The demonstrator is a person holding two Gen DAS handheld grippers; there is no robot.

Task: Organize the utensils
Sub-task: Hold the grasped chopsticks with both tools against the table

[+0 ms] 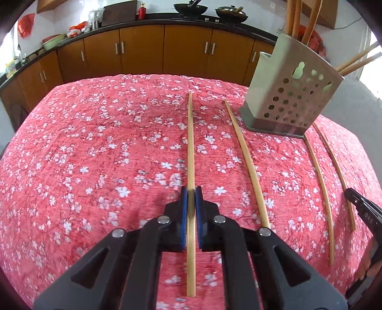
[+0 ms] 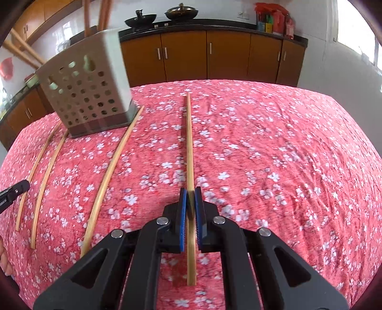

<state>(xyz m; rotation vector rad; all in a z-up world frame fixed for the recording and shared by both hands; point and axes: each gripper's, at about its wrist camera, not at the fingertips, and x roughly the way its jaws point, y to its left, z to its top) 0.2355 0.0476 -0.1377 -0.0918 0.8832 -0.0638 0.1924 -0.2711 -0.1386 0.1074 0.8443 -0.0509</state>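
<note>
Setting: home kitchen. Evidence, both wrist views:
- Run of brown wooden base cabinets [image 1: 143,50] with metal bar handles along the back wall, under a dark countertop [image 1: 167,17].
- Two black woks [image 2: 140,20] sitting on a stove on that counter, knobs visible just below them.
- White tiled wall behind.
- Red bottle [image 1: 141,13] and a dark board leaning at the counter's left end; packaged goods and jars [image 2: 274,22] at its right end.
- Green basin [image 1: 53,42] on the side counter, left wrist view.
- Table covered in a pink floral cloth [image 1: 95,143], with a perforated cutlery holder [image 1: 293,95] standing on it, sticks inside.
</note>
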